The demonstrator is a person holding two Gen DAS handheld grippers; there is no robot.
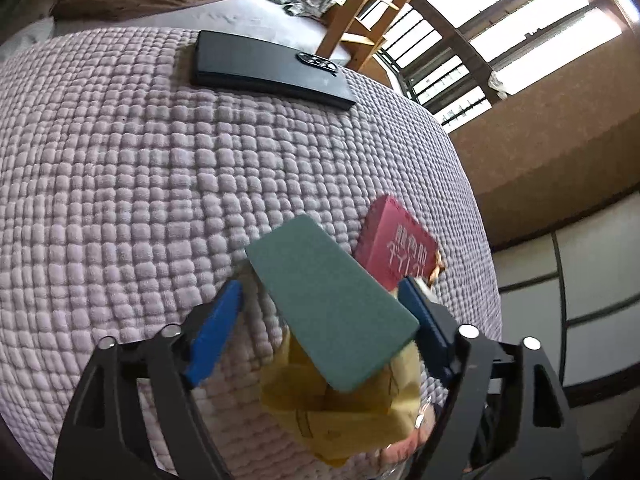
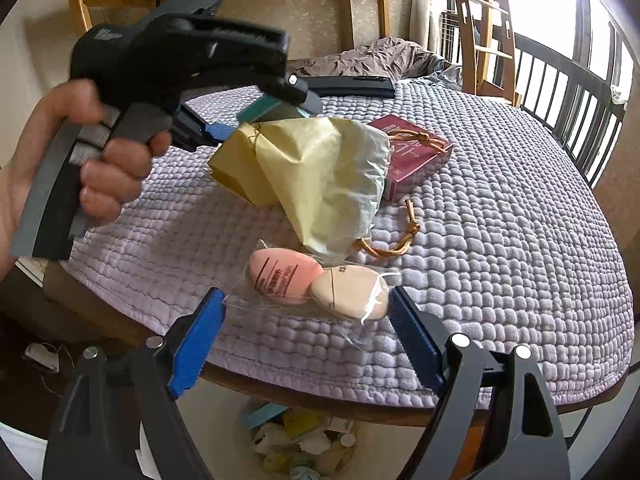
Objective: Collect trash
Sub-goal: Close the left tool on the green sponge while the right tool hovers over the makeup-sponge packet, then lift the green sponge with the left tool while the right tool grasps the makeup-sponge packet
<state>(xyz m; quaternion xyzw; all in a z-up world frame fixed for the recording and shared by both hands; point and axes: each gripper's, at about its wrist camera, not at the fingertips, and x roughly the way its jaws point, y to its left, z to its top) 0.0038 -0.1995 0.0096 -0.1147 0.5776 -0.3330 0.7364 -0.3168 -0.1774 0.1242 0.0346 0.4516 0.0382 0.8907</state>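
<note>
In the left wrist view my left gripper [image 1: 320,286] straddles a flat green box [image 1: 332,300] that sticks up out of a yellow paper bag [image 1: 340,408]. The right finger meets the box's edge, while a gap shows at the left finger, so the jaws stand open. Seen from the right wrist, a hand holds that left gripper [image 2: 260,114] over the yellow bag [image 2: 316,172], which sags onto the lilac quilt [image 2: 500,240]. My right gripper [image 2: 306,336] is open and empty, just short of a clear packet with a pink and a beige sponge [image 2: 320,288].
A black phone [image 1: 272,66] lies far back on the quilt and a red box [image 2: 412,152] sits behind the bag, with an orange cord [image 2: 392,244] trailing beside it. Below the bed's edge stands a bin of trash [image 2: 300,444]. A wooden ladder [image 1: 352,28] rises at the back.
</note>
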